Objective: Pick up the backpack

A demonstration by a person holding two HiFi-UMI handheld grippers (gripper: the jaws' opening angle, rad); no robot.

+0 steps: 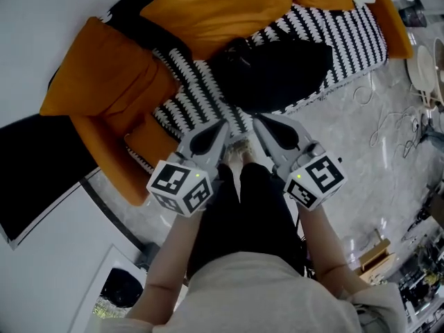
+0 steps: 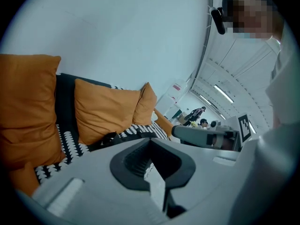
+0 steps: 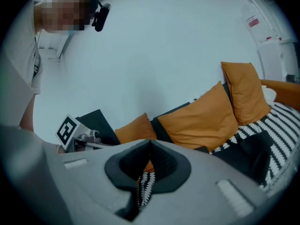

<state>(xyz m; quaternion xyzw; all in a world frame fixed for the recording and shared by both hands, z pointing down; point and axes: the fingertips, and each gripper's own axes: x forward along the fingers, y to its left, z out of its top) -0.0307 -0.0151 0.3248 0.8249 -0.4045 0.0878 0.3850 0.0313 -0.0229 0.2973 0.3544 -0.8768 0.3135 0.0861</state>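
Note:
The black backpack (image 1: 270,71) lies on the black-and-white patterned seat of a sofa (image 1: 354,30). In the head view my two grippers are held side by side just short of the sofa's front edge, both pointing at the backpack. Neither touches it. The left gripper (image 1: 223,125) is shut with nothing between its jaws, and so is the right gripper (image 1: 257,120). The left gripper view shows the shut tips (image 2: 150,140) with a dark bit of the backpack (image 2: 110,138) beyond them. In the right gripper view the backpack (image 3: 255,153) lies right of the shut tips (image 3: 150,142).
Orange cushions (image 1: 215,5) line the sofa's back, and an orange armrest cushion (image 1: 104,71) sits at the left. White cables (image 1: 388,123) trail over the grey floor at the right, near cluttered shelves (image 1: 423,68). A black panel (image 1: 35,165) lies at the left. My feet (image 1: 239,159) stand below the grippers.

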